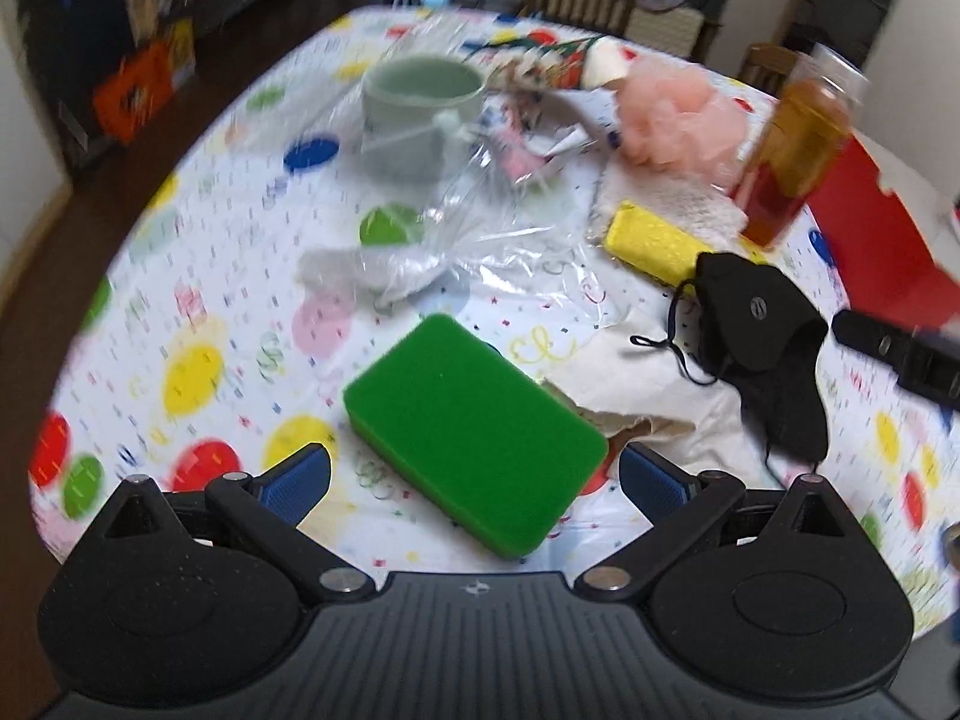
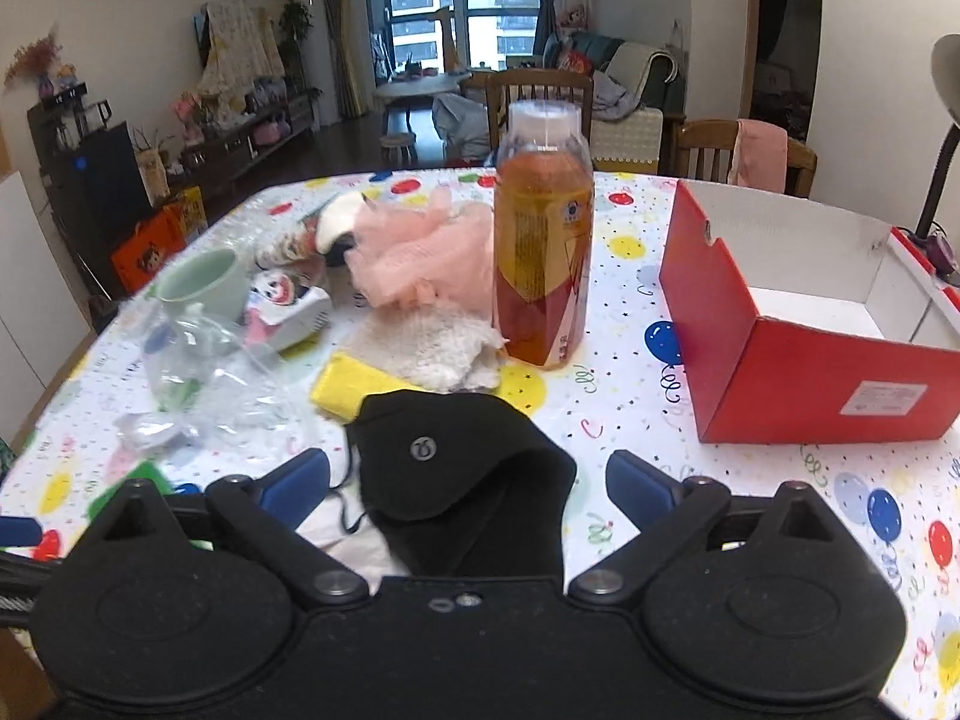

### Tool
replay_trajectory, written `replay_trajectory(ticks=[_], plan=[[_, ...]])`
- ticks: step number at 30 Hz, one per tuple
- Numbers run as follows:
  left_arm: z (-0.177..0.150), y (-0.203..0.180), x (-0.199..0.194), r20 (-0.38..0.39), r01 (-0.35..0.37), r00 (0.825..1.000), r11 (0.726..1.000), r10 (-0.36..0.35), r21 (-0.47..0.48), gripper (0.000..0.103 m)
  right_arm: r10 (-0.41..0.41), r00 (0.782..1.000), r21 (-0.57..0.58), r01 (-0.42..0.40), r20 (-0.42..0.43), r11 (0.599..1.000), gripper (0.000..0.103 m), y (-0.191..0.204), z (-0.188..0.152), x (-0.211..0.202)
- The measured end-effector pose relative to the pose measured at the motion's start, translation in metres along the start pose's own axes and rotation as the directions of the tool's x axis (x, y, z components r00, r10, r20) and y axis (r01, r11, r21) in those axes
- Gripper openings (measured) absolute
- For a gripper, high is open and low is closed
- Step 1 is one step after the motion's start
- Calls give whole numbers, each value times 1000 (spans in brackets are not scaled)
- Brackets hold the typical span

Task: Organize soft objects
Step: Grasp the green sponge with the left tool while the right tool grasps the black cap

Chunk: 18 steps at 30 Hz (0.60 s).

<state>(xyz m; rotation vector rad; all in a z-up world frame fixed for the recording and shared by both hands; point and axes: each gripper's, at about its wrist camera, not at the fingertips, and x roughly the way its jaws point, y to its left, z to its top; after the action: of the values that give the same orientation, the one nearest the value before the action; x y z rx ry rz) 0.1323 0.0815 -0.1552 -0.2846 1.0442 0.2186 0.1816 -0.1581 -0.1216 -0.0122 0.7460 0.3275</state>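
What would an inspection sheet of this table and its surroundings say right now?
Surface: table under a balloon-print cloth.
Job's things: green sponge, black mask, yellow sponge, white towel, pink bath puff, open red box.
Clutter: amber bottle, green cup, clear plastic bag.
Grippers: left tool open around the green sponge; right tool open over the mask.
Cables: nothing seen.
Surroundings: wooden chairs, a window.

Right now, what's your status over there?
Left gripper open around flat green sponge. Right gripper open over black fabric mask. Red cardboard box empty, path unobstructed.
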Motion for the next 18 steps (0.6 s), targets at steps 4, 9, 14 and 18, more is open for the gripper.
replay_trajectory(ticks=[4,9,14,18], plan=[[12,8,13,-71,2,997,992,-10,-123,103,-19,999,-19,18,-31,1000,98,-3,6,25],[22,21,30,-161,-47,987,957,0,-286,103,-20,997,-42,17,-70,999,98,-7,8,48],[26,26,40,-201,-55,979,912,-31,-408,103,-23,994,-63,17,-106,998,98,-8,8,65],[30,19,48,-226,-75,974,916,-17,-393,103,-4,991,-55,-3,-134,998,98,-12,11,78]])
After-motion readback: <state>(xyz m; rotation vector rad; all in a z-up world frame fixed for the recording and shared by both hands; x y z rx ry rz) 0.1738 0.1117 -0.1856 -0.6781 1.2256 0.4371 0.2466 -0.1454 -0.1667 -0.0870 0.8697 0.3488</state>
